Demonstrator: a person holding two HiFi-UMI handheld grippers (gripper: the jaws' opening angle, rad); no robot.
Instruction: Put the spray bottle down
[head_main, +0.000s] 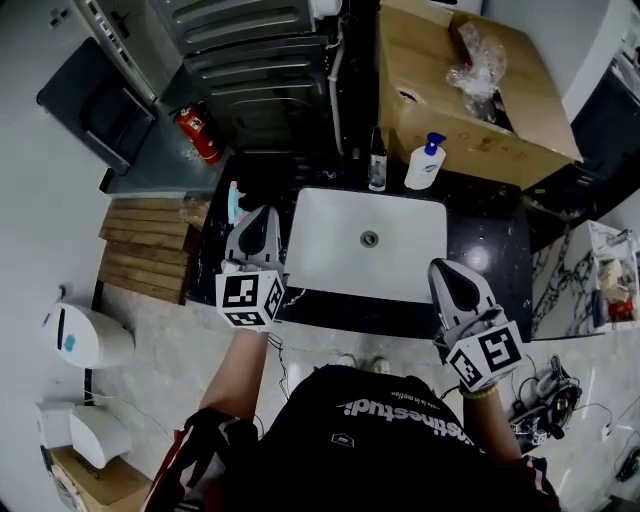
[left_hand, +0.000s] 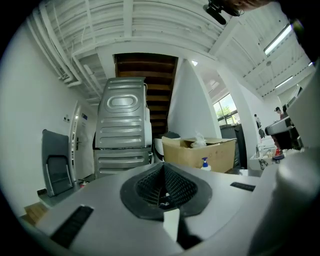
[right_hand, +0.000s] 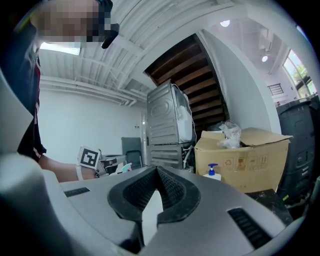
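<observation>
I log the spray bottle (head_main: 233, 203) on the desk (head_main: 495, 250), apparently upright, at 11 o'clock just beside my left gripper (head_main: 262, 216). The left fingers are pressed together, empty. My right gripper (head_main: 447, 272) is likewise closed and empty, well apart at 3 o'clock.

The person wears a black top (head_main: 380, 465) with white lettering (head_main: 400, 417) across it. Toward seven o'clock in the head view, its sleeve (head_main: 188, 450) carries red and white stripes. The left gripper (head_main: 266, 214) and right gripper (head_main: 446, 267) each have a smooth grey shell, black ribbed pads (right_hand: 172, 191) lining the jaws, and a white cube (head_main: 248, 298) printed with black square markers.
</observation>
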